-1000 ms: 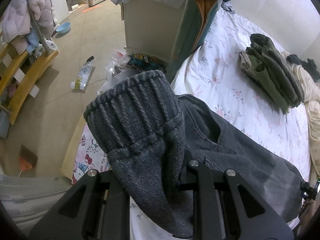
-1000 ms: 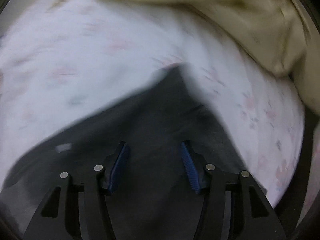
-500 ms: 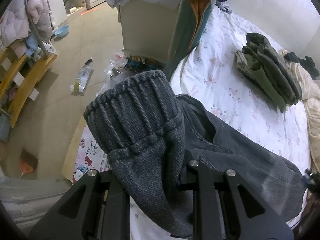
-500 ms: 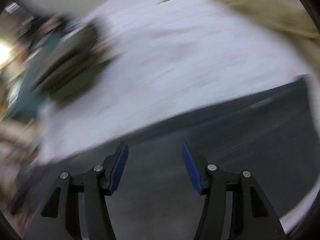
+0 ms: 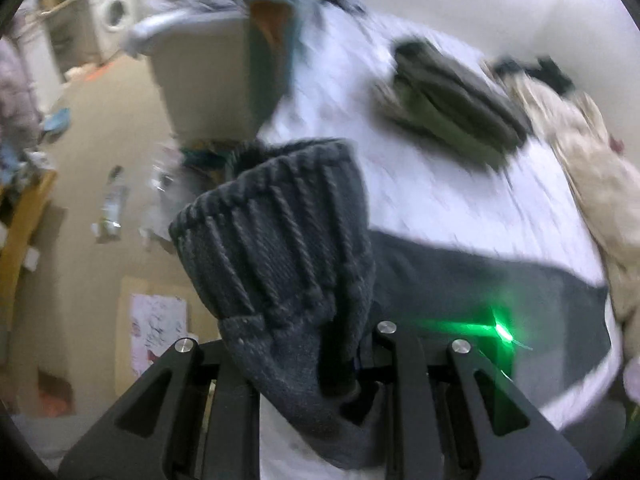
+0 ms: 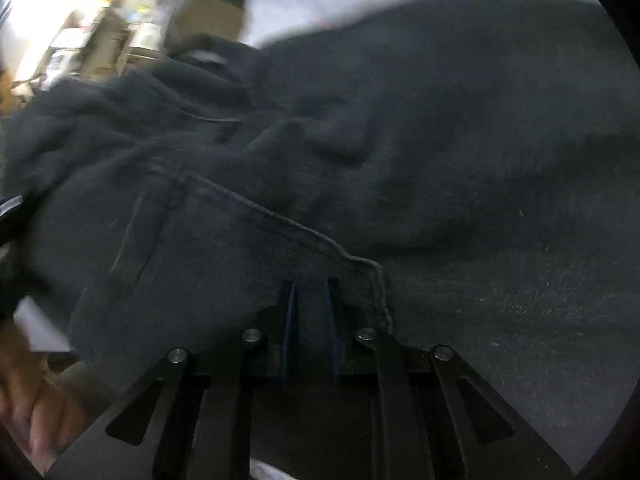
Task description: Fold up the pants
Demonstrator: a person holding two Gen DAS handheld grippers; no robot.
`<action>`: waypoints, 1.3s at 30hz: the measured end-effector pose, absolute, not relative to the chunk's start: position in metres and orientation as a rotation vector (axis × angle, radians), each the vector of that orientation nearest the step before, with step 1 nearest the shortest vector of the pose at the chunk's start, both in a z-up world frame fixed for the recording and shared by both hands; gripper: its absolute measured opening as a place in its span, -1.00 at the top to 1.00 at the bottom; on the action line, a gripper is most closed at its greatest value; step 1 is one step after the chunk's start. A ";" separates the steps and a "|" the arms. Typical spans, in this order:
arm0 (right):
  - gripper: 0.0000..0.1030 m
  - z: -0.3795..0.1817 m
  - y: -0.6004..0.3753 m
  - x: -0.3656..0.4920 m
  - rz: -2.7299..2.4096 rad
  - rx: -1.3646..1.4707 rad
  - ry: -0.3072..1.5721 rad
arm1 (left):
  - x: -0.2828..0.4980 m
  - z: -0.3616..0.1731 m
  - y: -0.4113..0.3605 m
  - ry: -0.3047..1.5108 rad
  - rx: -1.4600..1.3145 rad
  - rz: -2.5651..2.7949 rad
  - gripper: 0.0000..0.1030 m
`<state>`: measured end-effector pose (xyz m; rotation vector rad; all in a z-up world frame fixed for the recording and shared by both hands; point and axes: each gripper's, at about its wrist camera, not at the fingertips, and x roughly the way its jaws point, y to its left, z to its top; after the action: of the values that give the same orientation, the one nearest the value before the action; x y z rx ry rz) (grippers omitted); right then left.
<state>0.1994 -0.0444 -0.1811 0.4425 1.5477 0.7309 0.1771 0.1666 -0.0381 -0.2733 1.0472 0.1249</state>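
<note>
The dark grey pants (image 5: 460,280) lie spread across the white bed sheet (image 5: 420,184), one ribbed cuff (image 5: 276,232) lifted clear of it. The left hand-held gripper (image 5: 320,364) is clamped on that cuff. The right hand-held gripper (image 6: 308,320) has its blue pads nearly together, pinching a fold of the fabric beside a seam (image 6: 280,220). The cloth looks thick, soft and floppy (probably fleece), so it should sag between holds. Cuffs, waistband and seams seem the firmest places to take hold.
</note>
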 end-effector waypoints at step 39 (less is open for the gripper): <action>-0.51 -0.079 -0.394 0.183 0.286 0.744 1.225 | 0.168 -0.128 -0.123 1.181 0.291 -0.290 -0.58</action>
<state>0.1835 -0.3939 -0.0786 0.7441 1.2254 0.2862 0.1677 -0.1231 -0.1278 0.2915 1.1806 -0.2895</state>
